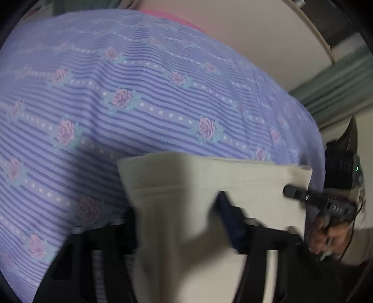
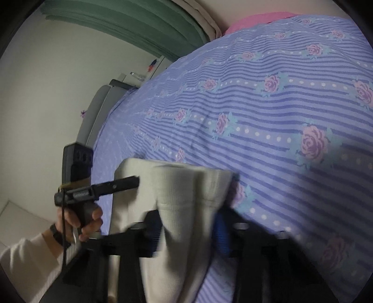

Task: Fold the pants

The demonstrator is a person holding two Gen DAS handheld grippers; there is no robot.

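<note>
Cream pants (image 1: 209,177) lie on the bed sheet (image 1: 139,93), striped purple with roses, their hem edge bunched between both tools. Left tongs (image 1: 184,223) are closed on the cloth near one corner; right tongs (image 2: 188,223) are closed on the opposite corner. Each hand's tool shows in the other view. Open sheet extends beyond the hem; a pink item (image 2: 256,21) lies at the far edge.
</note>
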